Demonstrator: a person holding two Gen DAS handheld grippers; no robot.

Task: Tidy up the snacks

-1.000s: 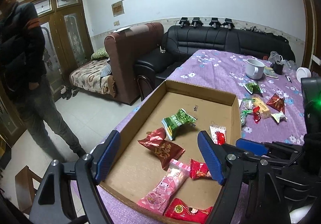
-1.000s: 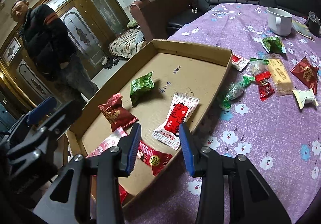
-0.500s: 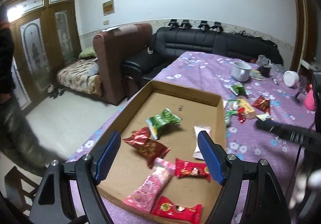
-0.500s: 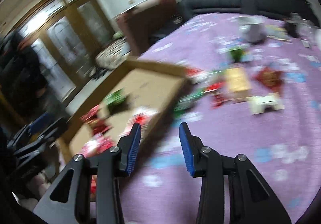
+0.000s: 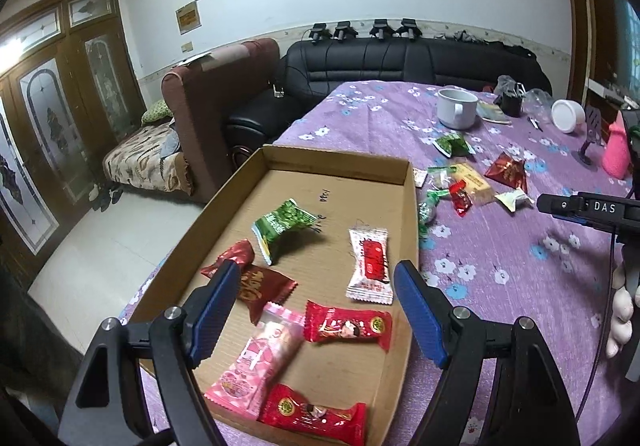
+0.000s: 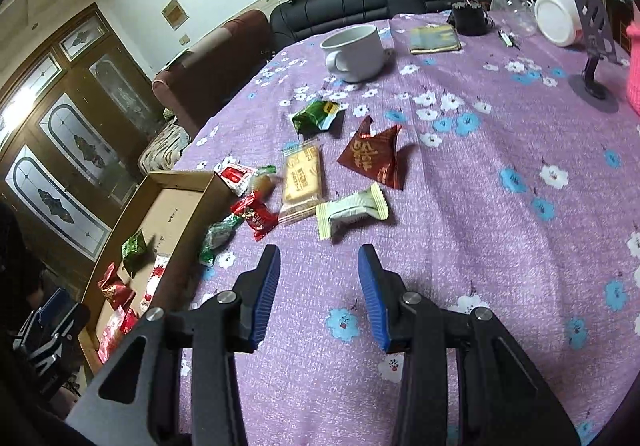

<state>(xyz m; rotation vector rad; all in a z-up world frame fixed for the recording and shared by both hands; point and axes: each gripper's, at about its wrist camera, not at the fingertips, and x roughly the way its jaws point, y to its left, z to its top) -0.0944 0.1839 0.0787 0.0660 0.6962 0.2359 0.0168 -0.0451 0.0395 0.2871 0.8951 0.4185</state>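
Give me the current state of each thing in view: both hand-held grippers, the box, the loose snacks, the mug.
Left hand-held gripper: open, empty, above the box.
Right hand-held gripper: open, empty, over the tablecloth.
Cardboard box: open-topped, six snacks inside.
Pale green snack: loose on the cloth, nearest the right hand-held gripper.
Dark red triangular snack: loose on the cloth.
Biscuit pack: flat on the cloth.
White mug: upright; contents not visible.

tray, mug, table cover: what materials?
Tray: brown corrugated cardboard, matte; ribbed floor lines, raw cut rim. Mug: looks like white glazed ceramic; smooth with soft highlights, though enamel or plastic can't be excluded. Cover: purple floral woven fabric, probably; nubby matte texture and creases.
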